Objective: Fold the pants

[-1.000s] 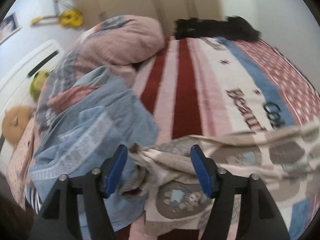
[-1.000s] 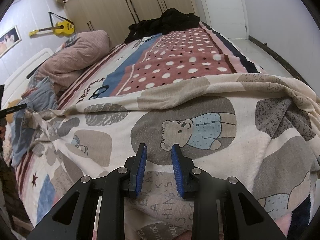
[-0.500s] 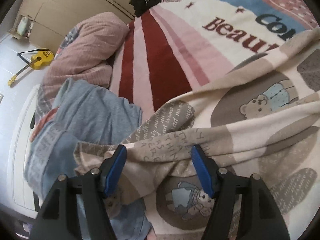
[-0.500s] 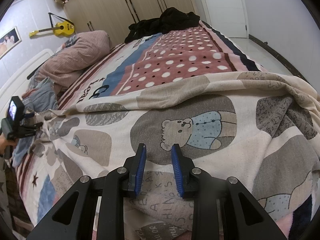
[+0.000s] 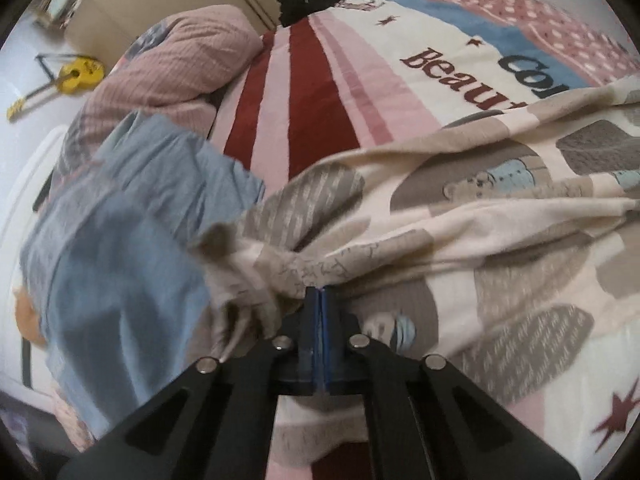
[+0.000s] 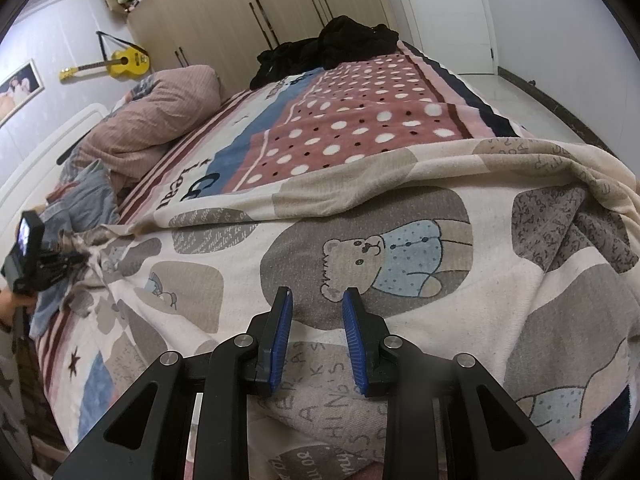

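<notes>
1. Beige bear-print pants (image 6: 360,256) are lying spread across the striped blanket (image 5: 304,92).
2. Left gripper (image 5: 318,292) is just clamping shut on their bunched end, probably anchoring a fold.
3. Right gripper (image 6: 316,300) is hovering narrowly parted, gripping nothing.

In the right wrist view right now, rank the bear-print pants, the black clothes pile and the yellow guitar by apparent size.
1. bear-print pants, largest, though nearest the camera.
2. black clothes pile.
3. yellow guitar, smallest, but farthest away.
</notes>
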{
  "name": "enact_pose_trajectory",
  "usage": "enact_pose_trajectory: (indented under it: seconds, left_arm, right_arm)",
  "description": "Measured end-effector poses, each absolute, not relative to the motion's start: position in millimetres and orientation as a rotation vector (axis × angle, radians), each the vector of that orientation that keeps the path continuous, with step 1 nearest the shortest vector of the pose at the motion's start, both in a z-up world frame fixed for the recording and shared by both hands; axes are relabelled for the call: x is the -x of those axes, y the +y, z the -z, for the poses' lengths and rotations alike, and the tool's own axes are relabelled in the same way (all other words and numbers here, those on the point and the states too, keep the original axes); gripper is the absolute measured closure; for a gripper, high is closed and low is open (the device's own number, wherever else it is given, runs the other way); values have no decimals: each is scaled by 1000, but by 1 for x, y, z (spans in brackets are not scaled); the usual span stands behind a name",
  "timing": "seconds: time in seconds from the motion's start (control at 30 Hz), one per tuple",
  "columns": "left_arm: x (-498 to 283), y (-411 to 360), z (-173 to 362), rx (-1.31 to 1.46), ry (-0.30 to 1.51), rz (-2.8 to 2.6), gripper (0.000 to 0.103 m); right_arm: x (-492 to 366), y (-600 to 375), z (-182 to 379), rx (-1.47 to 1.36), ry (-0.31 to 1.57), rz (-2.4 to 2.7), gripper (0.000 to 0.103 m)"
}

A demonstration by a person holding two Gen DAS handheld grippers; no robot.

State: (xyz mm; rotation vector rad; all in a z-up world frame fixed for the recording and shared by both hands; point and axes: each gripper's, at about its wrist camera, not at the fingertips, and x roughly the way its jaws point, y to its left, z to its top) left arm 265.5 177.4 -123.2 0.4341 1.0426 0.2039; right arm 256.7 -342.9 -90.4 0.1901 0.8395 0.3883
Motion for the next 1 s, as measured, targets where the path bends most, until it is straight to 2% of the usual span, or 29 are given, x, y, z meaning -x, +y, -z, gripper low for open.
enact_pose_trajectory:
  seconds: [0.57,0.6,0.63,0.67,0.7,0.73,0.93,1.0]
  left_arm:
    - [-181,199,130,-161,1073,-171,101]
    - [-179,201,124,-131,1056,-163,99]
    - [-178,202,117,-110,1033,-157,87]
    - [-178,201,109,-104,1004,-151,66]
    - [-179,199,104,-114,982,-152,57]
    - [-181,198,99,-125,965,-154,53]
    - [-227,193,86,-153,955,-173,53]
    - [-247,193,90,-201,981,-196,56]
  right_arm:
    - [-257,-344,91,-197,837,-392,82]
    - [-257,-344,91,-198,837,-392,82]
    - [-257,-344,91,-198,838,-393,82]
    - [-257,-344,91,-198,838,-393,82]
    - [-257,-344,91,-198,838,-393,82]
    - [-257,-344,92,-197,838,-393,82]
    - [-257,-344,92,-200,838,-395,82]
    - [-257,-344,92,-200,838,-395,82]
